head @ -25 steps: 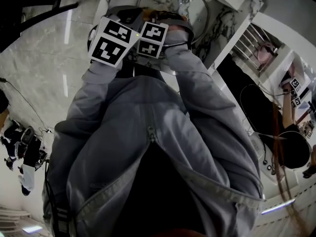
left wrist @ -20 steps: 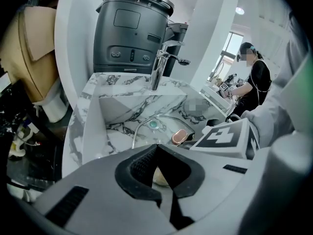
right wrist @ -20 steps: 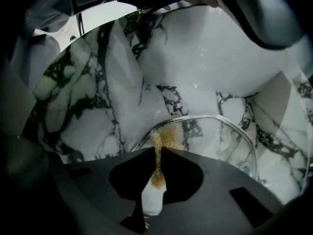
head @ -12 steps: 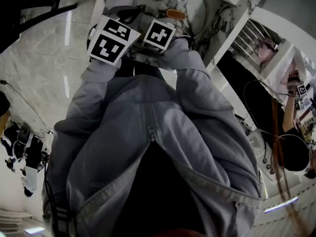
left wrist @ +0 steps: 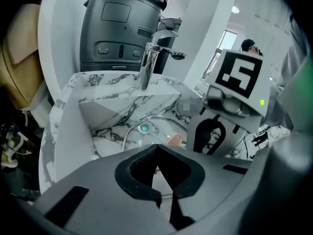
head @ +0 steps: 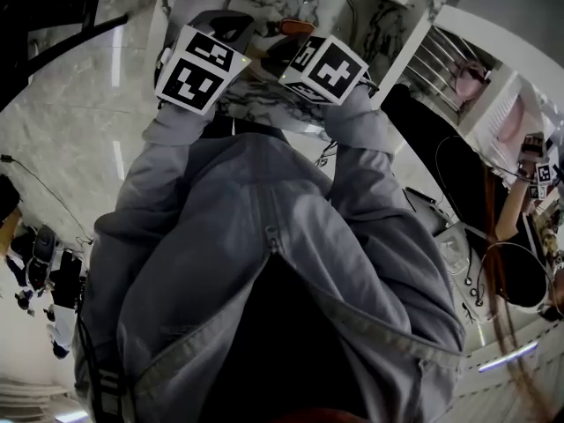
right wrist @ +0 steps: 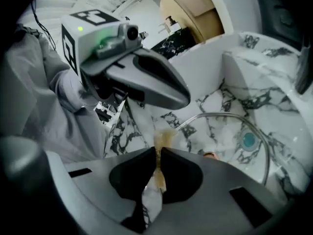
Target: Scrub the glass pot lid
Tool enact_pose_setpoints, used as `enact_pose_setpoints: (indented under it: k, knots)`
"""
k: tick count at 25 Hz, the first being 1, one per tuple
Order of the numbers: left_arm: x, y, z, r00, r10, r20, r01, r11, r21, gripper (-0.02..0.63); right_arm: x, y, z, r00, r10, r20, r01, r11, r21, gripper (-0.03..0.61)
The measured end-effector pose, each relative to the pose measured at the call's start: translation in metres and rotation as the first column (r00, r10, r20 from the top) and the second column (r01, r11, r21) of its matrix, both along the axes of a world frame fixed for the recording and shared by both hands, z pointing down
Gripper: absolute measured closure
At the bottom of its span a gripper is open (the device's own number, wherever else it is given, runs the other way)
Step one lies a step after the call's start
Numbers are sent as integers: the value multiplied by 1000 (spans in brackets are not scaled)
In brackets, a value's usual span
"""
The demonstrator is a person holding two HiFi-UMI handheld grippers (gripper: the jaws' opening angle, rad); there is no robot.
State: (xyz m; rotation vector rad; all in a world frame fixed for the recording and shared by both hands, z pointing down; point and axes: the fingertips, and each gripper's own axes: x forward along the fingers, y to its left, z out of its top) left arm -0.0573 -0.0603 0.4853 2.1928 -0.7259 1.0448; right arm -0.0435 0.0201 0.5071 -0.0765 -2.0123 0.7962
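The glass pot lid point(right wrist: 264, 146) lies in the marble sink point(left wrist: 117, 106). A teal drain point(left wrist: 144, 128) shows through the glass, and an orange knob point(left wrist: 174, 140) sits near the lid's middle. My right gripper point(right wrist: 159, 153) is shut on a thin tan scrubbing pad point(right wrist: 160, 143), held above the lid's near rim. My left gripper point(left wrist: 156, 150) is shut and points down at the lid's near edge. The jaws hide whether it pinches the rim. In the head view both marker cubes point(head: 198, 73) hover over the sink, with grey sleeves below them.
A chrome tap point(left wrist: 155, 53) stands at the sink's back, with a dark appliance point(left wrist: 122, 28) behind it. At the right another person point(head: 515, 254) stands by a wire rack point(head: 449, 69). My own grey jacket point(head: 264, 263) fills most of the head view.
My right gripper has risen, rolled and shifted to the right in the head view, and the orange knob has come into sight. The left gripper has shifted only slightly.
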Motion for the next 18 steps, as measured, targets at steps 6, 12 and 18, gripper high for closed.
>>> enact_pose_setpoints:
  k: [6, 12, 18]
  knots:
    - [21, -16, 2, 1000, 16, -13, -16, 1000, 4, 598, 50, -83, -15, 987, 160, -15, -152, 962, 228, 531]
    - [32, -27, 15, 999, 33, -12, -33, 999, -8, 598, 74, -142, 23, 987, 100, -129, -31, 891, 452, 531]
    - [37, -30, 34, 999, 41, -7, -41, 999, -29, 598, 68, -159, 69, 965, -46, -257, 186, 812, 553, 531]
